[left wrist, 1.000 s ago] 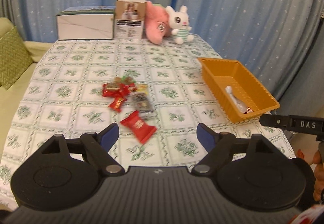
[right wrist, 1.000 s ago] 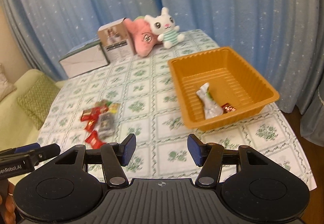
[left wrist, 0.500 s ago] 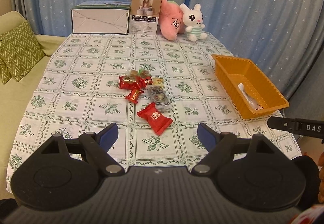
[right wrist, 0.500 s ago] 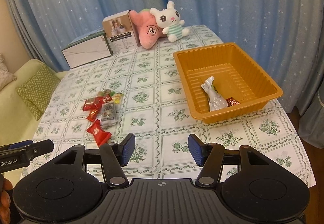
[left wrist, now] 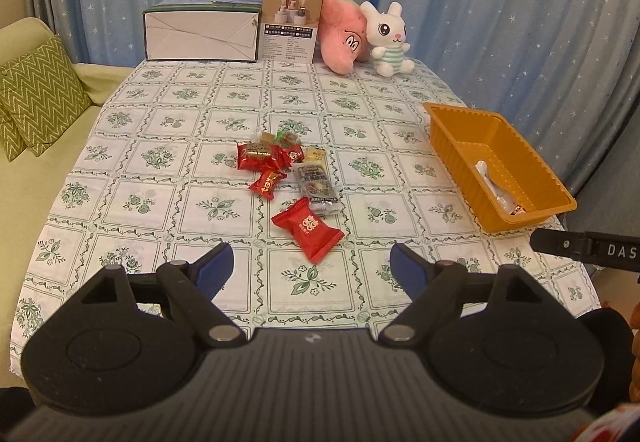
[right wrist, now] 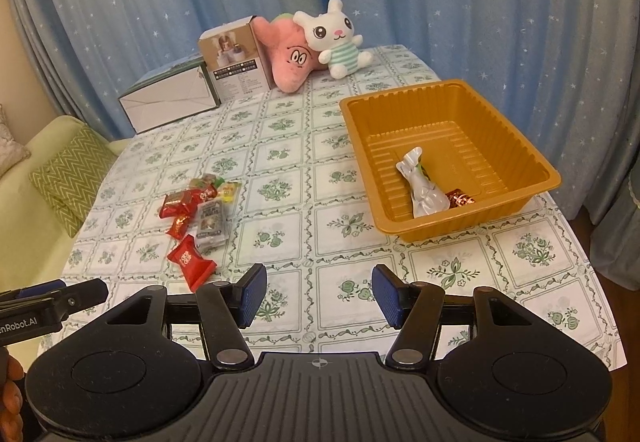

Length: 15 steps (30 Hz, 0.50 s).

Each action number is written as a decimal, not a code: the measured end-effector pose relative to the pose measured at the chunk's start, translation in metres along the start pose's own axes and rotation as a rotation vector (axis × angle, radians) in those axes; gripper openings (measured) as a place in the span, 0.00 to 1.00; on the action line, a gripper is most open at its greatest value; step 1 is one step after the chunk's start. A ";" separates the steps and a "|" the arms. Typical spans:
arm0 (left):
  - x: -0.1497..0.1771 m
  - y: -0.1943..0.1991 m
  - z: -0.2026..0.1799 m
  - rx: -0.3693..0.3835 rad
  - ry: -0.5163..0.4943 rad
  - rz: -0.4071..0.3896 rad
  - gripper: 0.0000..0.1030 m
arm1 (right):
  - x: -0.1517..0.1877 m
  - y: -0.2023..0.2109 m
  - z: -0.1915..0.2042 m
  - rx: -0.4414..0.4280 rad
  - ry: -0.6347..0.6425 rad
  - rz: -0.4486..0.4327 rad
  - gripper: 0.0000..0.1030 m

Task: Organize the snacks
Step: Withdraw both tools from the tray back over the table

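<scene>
Both grippers hover with jaws spread wide and empty above the near edge of the table (left wrist: 168,170): the left gripper (left wrist: 311,262) faces a red snack packet (left wrist: 309,228) lying just ahead, with more snacks (left wrist: 280,162) clustered beyond it; the right gripper (right wrist: 319,294) faces the orange tray (right wrist: 500,218), which holds a silver packet (right wrist: 422,188) and a small red candy (right wrist: 460,199).

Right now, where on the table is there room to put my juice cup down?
Bare cloth lies between the snack pile and the orange tray, and between the pile and the boxes and plush toys at the back. It is crowded around the red packet.
</scene>
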<state>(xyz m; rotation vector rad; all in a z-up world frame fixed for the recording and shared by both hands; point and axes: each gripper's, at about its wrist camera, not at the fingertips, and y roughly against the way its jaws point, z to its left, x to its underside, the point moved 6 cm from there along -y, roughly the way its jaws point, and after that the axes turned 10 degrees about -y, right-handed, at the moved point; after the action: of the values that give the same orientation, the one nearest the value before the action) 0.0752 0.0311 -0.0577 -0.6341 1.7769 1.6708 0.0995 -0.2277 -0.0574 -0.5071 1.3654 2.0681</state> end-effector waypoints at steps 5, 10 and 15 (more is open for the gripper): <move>0.001 -0.001 0.001 -0.008 0.007 0.002 0.81 | 0.000 -0.002 -0.001 0.002 0.001 0.003 0.57; 0.002 -0.008 0.001 -0.016 0.019 0.013 0.81 | 0.003 -0.008 -0.001 0.003 0.001 0.010 0.57; 0.005 -0.019 0.003 -0.027 0.041 0.029 0.81 | 0.006 -0.017 -0.005 0.009 -0.007 0.024 0.57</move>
<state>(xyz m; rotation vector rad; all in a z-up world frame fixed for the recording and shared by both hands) 0.0858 0.0328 -0.0745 -0.6621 1.8033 1.7158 0.1063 -0.2262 -0.0742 -0.4817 1.3830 2.0802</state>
